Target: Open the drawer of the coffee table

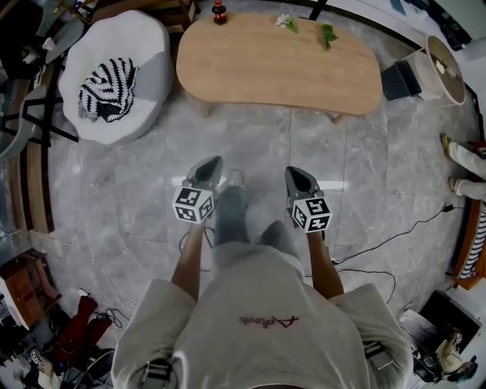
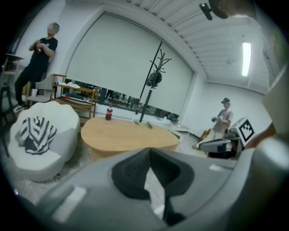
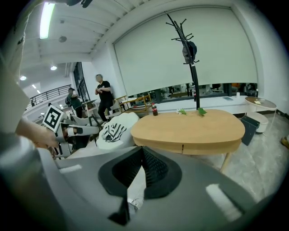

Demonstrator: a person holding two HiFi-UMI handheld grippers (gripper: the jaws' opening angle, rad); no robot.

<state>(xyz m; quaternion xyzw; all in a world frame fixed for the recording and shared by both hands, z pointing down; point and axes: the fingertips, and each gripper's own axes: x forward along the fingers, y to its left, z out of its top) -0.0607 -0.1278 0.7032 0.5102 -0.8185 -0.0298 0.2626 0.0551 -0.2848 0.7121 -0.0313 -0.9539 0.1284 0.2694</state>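
The oval wooden coffee table [image 1: 281,64] stands across the grey floor, well ahead of both grippers. In the right gripper view its side band [image 3: 189,145] looks flush, with one short dark seam [image 3: 183,147]. My left gripper [image 1: 211,164] is held in front of the person's knees, jaws shut and empty, pointing at the table [image 2: 128,135]. My right gripper [image 1: 295,174] is level with it on the other side, also shut with nothing in it. Both sets of jaws meet at a point in their own views, left gripper [image 2: 150,152] and right gripper [image 3: 142,150].
A white round armchair [image 1: 148,61] with a striped cloth [image 1: 108,90] sits left of the table. On the table stand a cola bottle [image 1: 219,11] and green sprigs [image 1: 326,34]. A round side table [image 1: 444,68] and floor cables [image 1: 395,235] are at the right. A coat stand [image 3: 192,58] rises behind; people stand around.
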